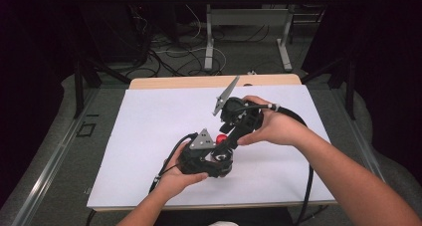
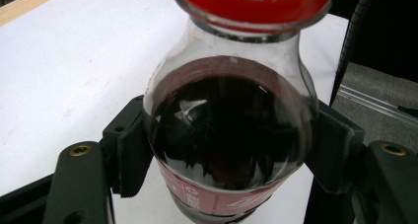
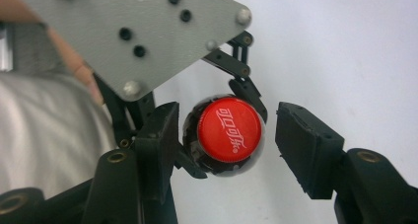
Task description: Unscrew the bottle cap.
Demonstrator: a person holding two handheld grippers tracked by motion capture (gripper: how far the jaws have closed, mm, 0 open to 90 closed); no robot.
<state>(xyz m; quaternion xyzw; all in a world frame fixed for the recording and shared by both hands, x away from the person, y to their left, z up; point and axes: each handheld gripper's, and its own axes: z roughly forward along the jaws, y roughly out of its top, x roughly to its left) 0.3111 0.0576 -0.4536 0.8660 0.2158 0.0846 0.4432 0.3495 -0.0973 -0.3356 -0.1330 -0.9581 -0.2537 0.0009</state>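
Observation:
A small clear bottle [image 2: 229,135] of dark cola with a red cap [image 2: 251,7] stands on the white board [image 1: 149,126]. My left gripper [image 2: 231,150] is shut on the bottle's body, one pad pressing each side just above the red label. In the high view the left gripper [image 1: 219,159] sits mid-board with the cap [image 1: 220,138] poking up. My right gripper [image 1: 225,142] points steeply down over the cap. In the right gripper view the cap [image 3: 229,130] lies between the jaws of the open right gripper [image 3: 229,145], with a clear gap on the right side.
The left gripper's grey three-cornered plate [image 3: 133,31] crosses the top of the right gripper view. The right gripper's cable [image 1: 303,131] runs off the board's right side. Beyond the wooden far edge [image 1: 214,81] lie floor cables [image 1: 174,52] and table legs [image 1: 209,42].

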